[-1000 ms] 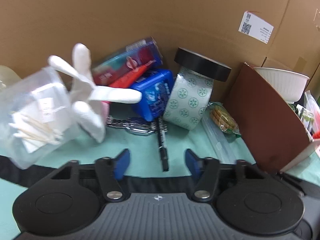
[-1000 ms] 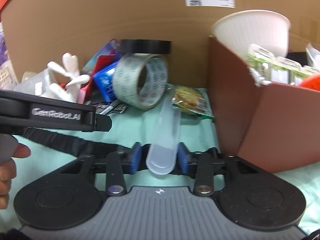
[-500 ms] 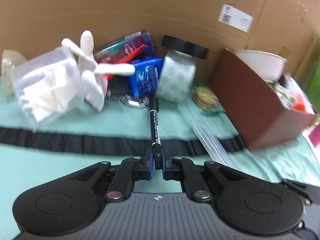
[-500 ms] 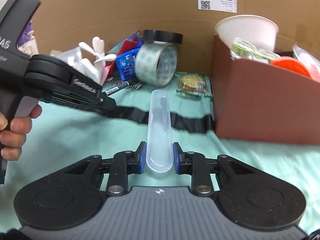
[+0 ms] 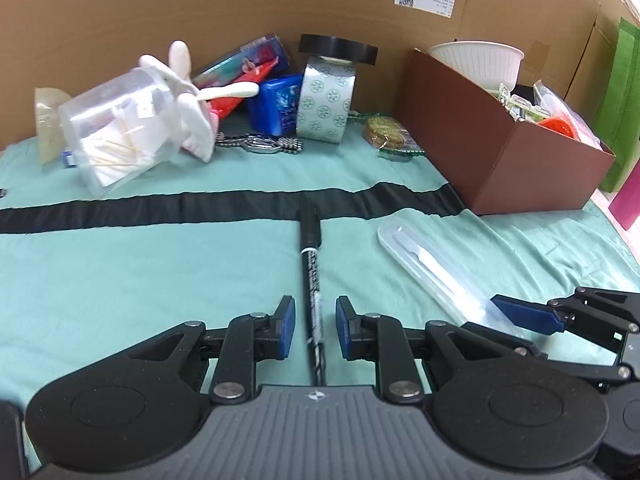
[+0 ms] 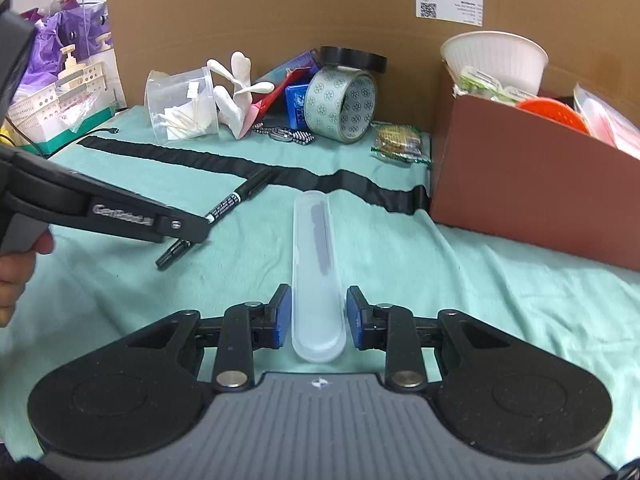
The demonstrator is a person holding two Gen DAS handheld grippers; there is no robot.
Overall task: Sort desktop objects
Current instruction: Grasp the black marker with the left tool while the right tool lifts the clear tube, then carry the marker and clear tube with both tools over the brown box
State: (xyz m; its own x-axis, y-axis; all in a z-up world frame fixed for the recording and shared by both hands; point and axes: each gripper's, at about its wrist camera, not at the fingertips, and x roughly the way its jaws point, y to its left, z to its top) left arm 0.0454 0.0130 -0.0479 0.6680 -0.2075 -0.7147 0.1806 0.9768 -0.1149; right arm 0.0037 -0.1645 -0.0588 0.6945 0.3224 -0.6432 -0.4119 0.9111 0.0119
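A black marker pen (image 5: pixel 311 272) lies on the green cloth and points away from me across the black strip. My left gripper (image 5: pixel 316 328) straddles its near end; its jaws are opening and the blue pads stand clear of the pen. A long clear plastic case (image 6: pixel 316 256) lies flat on the cloth, its near end between the pads of my right gripper (image 6: pixel 318 316). Those jaws are opening too, with thin gaps beside the case. The case (image 5: pixel 432 272) also shows in the left wrist view, and the pen (image 6: pixel 236 200) in the right wrist view.
A brown box (image 5: pixel 500 148) with a white bowl (image 5: pixel 476 56) and packets stands at the right. Along the cardboard back wall are a patterned tape roll (image 5: pixel 326 100), a blue box (image 5: pixel 274 106), a clear tub of swabs (image 5: pixel 116 128), a bead chain (image 5: pixel 260 144) and a snack packet (image 5: pixel 390 136).
Both grippers drew back from the pile toward the near side, bringing the pen and the clear case over the black strip. The left jaws closed on the pen, then parted; the right jaws loosened.
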